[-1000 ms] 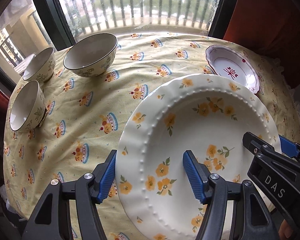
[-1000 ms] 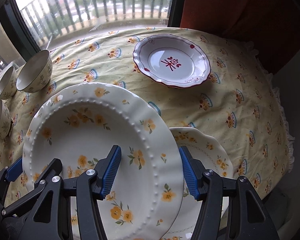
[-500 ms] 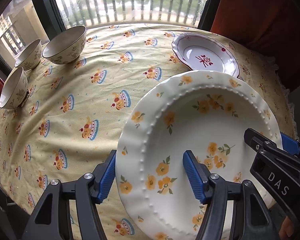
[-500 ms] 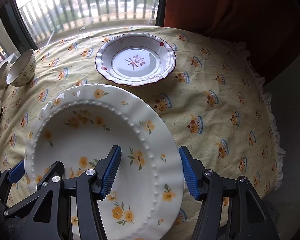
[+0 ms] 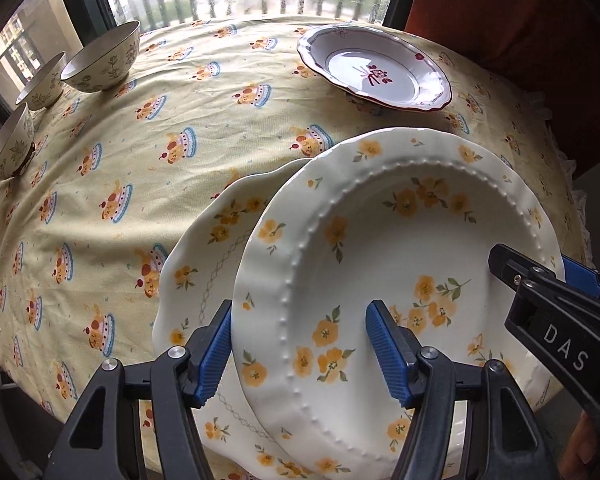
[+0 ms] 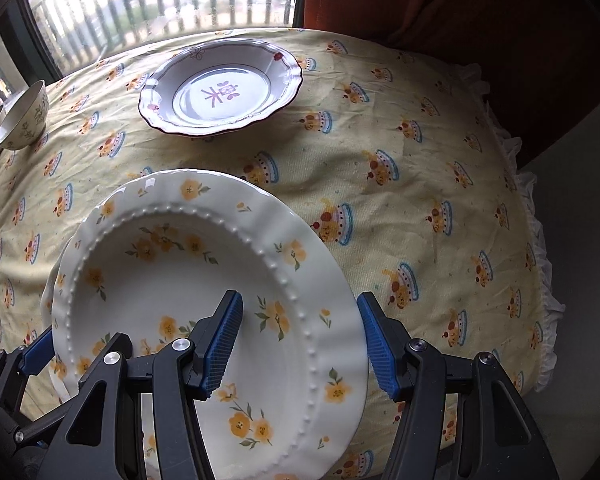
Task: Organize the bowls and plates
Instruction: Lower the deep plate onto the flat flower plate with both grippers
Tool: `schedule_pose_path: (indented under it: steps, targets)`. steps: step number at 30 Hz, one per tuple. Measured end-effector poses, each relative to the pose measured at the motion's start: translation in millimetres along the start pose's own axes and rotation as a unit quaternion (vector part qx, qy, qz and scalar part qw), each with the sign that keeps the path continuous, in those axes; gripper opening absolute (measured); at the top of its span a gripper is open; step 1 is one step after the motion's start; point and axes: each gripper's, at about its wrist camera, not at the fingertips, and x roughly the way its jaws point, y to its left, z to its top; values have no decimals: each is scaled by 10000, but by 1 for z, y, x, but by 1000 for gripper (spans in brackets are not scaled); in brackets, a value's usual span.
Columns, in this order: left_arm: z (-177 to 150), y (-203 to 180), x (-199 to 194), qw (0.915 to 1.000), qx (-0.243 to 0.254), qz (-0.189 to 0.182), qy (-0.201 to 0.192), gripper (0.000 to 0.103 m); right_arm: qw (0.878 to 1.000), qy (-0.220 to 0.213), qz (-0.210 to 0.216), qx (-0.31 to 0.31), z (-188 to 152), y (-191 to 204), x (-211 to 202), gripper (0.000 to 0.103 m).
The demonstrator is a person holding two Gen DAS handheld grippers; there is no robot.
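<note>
A white deep plate with yellow flowers and a beaded ring (image 5: 400, 248) (image 6: 188, 280) is held between both grippers. My left gripper (image 5: 300, 348) is shut on its left rim, one finger under the rim and one inside. My right gripper (image 6: 300, 340) is shut on its right rim; its black body (image 5: 556, 320) shows in the left wrist view. The plate hangs over a second flowered plate with a wavy rim (image 5: 204, 264) that lies on the table. A white plate with a red rim and red character (image 5: 374, 68) (image 6: 220, 88) lies further back.
Three flower-patterned bowls (image 5: 100, 58) stand at the table's far left by the window; one shows in the right wrist view (image 6: 22, 120). The round table has a yellow cupcake-print cloth (image 5: 140, 160). A frilled cloth edge (image 6: 540, 264) drops off at the right. A red curtain hangs behind.
Both grippers carried the beaded plate toward the near right of the table. The wavy-rim plate has come into the left wrist view under it. The bowls have receded to the left.
</note>
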Motion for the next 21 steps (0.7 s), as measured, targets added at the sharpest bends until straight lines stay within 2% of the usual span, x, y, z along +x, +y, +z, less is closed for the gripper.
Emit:
schedule_pose_path:
  steps: [10, 15, 21]
  targets:
    - [-4, 2, 10, 9998, -202, 41, 25, 69, 9994, 54, 72, -331, -1, 2, 9, 63]
    - [-9, 5, 18, 9992, -229, 258, 185, 70, 9988, 131, 237, -420, -4, 8, 8, 62]
    - [-8, 1, 16, 9984, -36, 559, -56, 69, 9987, 287, 377, -185, -10, 8, 12, 62]
